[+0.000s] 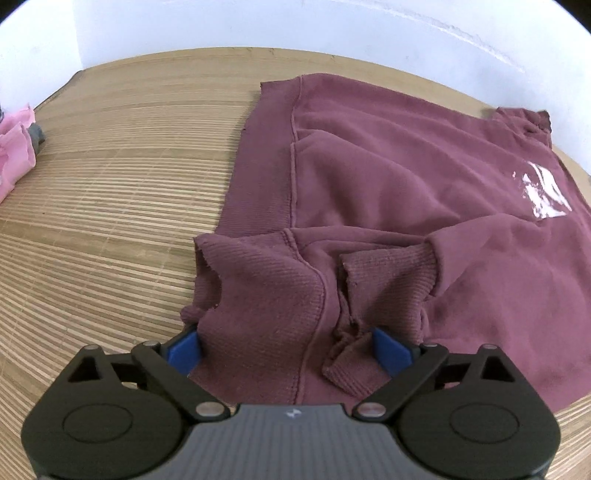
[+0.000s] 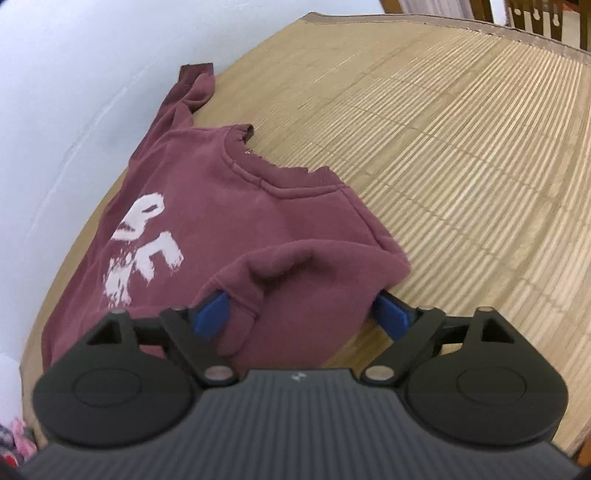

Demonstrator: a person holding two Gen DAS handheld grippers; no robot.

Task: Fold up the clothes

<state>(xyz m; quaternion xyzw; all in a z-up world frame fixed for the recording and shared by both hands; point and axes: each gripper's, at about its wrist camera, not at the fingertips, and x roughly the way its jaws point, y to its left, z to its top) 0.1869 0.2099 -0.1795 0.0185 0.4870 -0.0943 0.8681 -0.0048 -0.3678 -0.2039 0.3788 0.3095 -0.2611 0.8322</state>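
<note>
A maroon sweatshirt (image 1: pixel 388 177) with a white print (image 1: pixel 543 195) lies on a bamboo mat. In the left wrist view my left gripper (image 1: pixel 286 347) is open, its blue pads (image 1: pixel 184 350) straddling the ribbed hem and a sleeve cuff (image 1: pixel 388 280) folded over the body. In the right wrist view the sweatshirt (image 2: pixel 221 206) shows its collar (image 2: pixel 291 181) and print (image 2: pixel 140 243). My right gripper (image 2: pixel 303 314) is open, its blue pads (image 2: pixel 214 314) on either side of the folded shoulder bulge. The other sleeve (image 2: pixel 188 92) trails toward the wall.
The bamboo mat (image 1: pixel 110 192) spreads left of the sweatshirt and also right of it in the right wrist view (image 2: pixel 461 155). A white wall (image 1: pixel 258 22) runs along the far edge. Pink clothes (image 1: pixel 14 147) lie at the left edge. Wooden chair legs (image 2: pixel 532 18) stand beyond the mat.
</note>
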